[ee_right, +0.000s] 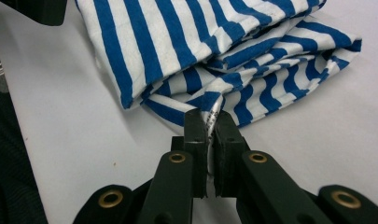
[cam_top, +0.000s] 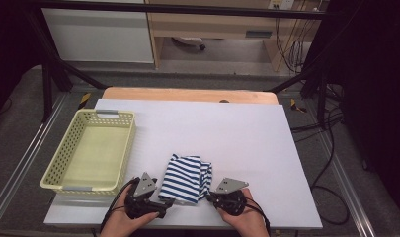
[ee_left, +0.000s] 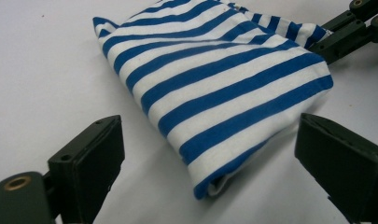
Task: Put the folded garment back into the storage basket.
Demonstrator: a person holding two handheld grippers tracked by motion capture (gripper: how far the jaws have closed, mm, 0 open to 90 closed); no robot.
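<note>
Right now a folded striped cloth [cam_top: 185, 178] is lying near the front edge of the white table [cam_top: 247, 143], a bit left of the middle. It is white with blue stripes. The right gripper [ee_right: 208, 122] is clenched on a thin bit of the cloth at its right side, and a small white tag looks to be pinched there too. That corner is probably held so the bundle does not slide or come undone. The left gripper [ee_left: 210, 154] is spread wide, with one jaw on each side of the near corner of the cloth, and nothing is being squeezed by it yet. It seems to be placed that way so the thick folded corner can be grabbed next. With both ends held, the cloth could then be lifted as one neat bundle. A yellow basket [cam_top: 69, 148] with holes in its walls is sitting by the left edge of the table, and it has nothing in it, so the cloth may be meant to go there. Some things cannot be made out. What kind of clothing it is cannot be told, because the layers are tucked under each other. The writing on the tag is too small to read. Only parts of the person's hands are seen at the bottom of the high view
</note>
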